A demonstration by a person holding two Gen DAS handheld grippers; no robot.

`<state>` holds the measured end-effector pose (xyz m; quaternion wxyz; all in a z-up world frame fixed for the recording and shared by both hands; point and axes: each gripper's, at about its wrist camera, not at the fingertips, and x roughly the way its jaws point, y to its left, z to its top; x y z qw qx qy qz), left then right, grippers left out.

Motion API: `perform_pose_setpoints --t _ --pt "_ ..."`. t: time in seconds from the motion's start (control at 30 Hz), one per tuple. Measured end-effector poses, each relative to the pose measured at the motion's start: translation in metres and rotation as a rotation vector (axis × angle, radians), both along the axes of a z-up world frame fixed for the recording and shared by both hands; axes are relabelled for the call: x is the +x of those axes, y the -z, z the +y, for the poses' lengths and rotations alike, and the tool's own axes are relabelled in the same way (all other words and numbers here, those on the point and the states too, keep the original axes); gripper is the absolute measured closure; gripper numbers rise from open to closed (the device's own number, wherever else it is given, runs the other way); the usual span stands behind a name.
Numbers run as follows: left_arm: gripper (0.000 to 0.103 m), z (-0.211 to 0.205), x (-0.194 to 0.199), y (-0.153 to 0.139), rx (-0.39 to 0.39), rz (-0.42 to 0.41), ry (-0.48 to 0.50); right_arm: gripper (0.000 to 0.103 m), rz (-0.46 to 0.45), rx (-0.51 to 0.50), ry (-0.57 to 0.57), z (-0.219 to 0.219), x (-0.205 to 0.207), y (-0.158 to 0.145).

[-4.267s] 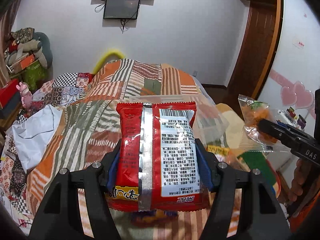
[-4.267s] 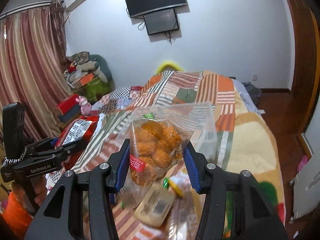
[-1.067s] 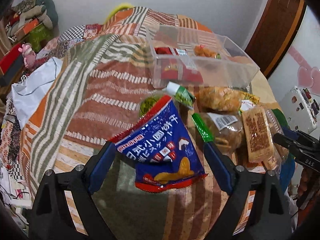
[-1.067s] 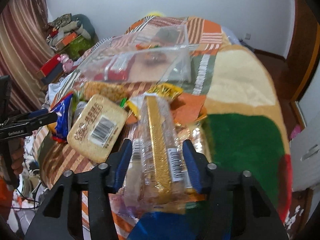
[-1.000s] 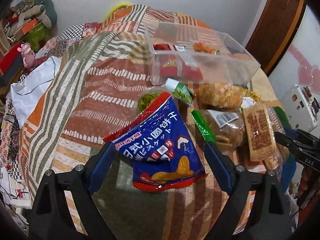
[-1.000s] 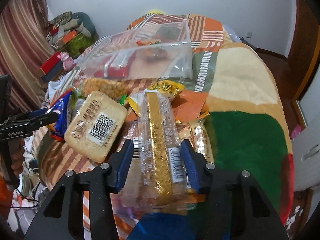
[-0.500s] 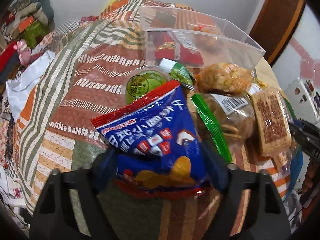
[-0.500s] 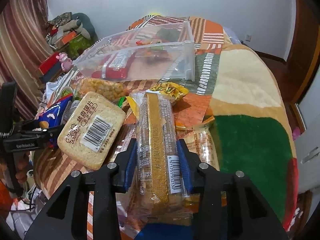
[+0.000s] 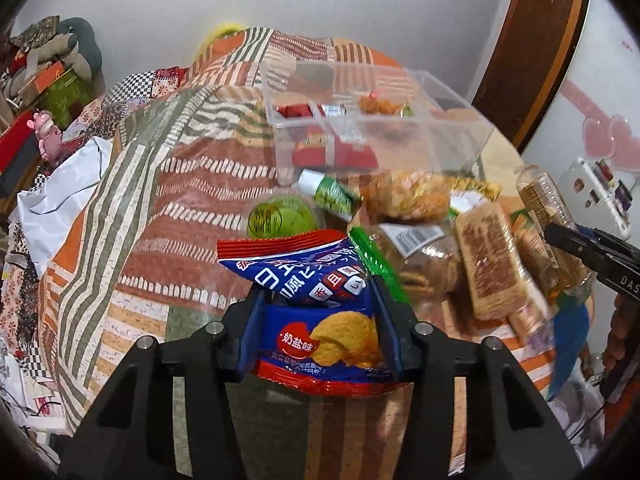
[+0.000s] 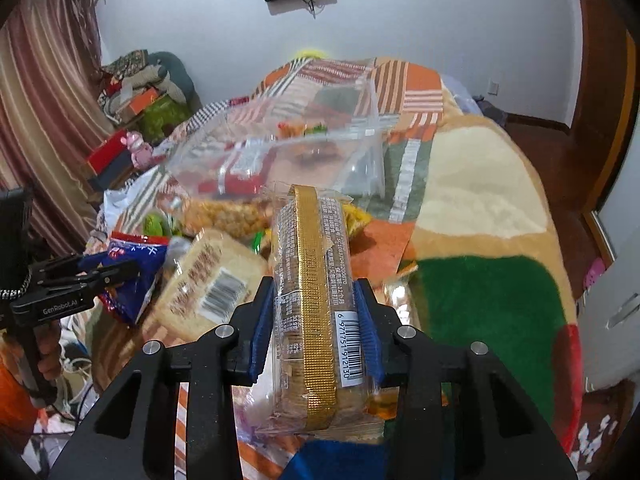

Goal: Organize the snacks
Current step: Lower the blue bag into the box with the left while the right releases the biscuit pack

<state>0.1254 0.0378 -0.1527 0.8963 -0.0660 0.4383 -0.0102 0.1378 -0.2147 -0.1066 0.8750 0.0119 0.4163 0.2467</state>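
Left tongs (image 9: pixel 316 320), wide apart before, closing on blue chip bag (image 9: pixel 320 312), low middle of frame. Right tongs (image 10: pixel 316 324) pinch gold-strip cookie pack (image 10: pixel 316 300). Both likely going to clear box (image 9: pixel 372 132), upper middle on bed.

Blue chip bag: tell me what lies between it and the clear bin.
The left gripper is closing on the blue chip bag. Between it and the clear bin lie a green cup and a green-and-white packet on the blanket, low obstacles only. Nothing visible blocks a path over them to the bin's open top.
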Motion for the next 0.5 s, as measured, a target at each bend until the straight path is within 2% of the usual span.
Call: perform_pose_setpoints --t 0.27,0.5 --pt "0.055 0.000 -0.003 -0.032 0.008 -0.076 0.001 0.067 -0.071 0.043 0.011 0.001 0.008 -0.026" --pt "0.055 0.001 0.013 -0.069 0.025 -0.172 0.010 0.067 -0.135 0.066 0.011 0.009 0.020 -0.044"
